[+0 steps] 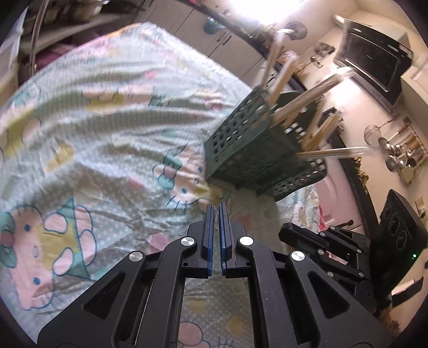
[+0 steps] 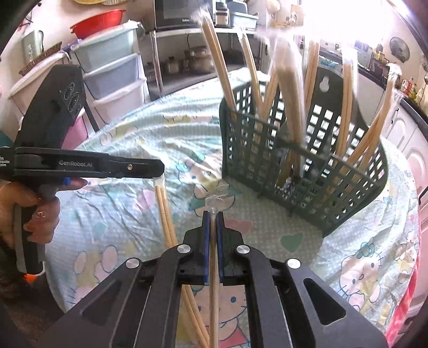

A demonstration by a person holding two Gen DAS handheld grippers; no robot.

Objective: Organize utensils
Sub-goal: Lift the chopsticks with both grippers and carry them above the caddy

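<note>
Nearest, my right gripper [image 2: 213, 214]: jaws closed on one wrapped chopstick pair [image 2: 214, 281], pinched near its top so the clear wrapper tab sticks out ahead of the pads and the sticks trail back under the tool. Held this way, I judge, so the pair can be swung upright and dropped end-first into the basket.

Next, my left gripper [image 2: 157, 174], seen side-on in the right view with a hand [image 2: 34, 206] on its trigger: jaws closed on the wrapper end of a second pair [image 2: 167, 214], which hangs down toward the cloth [image 2: 128, 139]. In its own view the pads [image 1: 210, 235] stand nearly together and nothing shows between them.

Middle distance: green basket [image 2: 347, 171] on the cloth, just ahead of both tools, already holding many wrapped pairs [image 2: 289, 88] that lean outward in all directions. Those splayed tops crowd the opening; I expect to pick a gap on the near side.

Far: stacked drawers [image 2: 112, 77], a red bowl [image 2: 97, 22], a shelf with pots [image 2: 192, 63], an oven [image 1: 374, 61] and hanging ladles [image 1: 396, 152]. None stands in the way.
</note>
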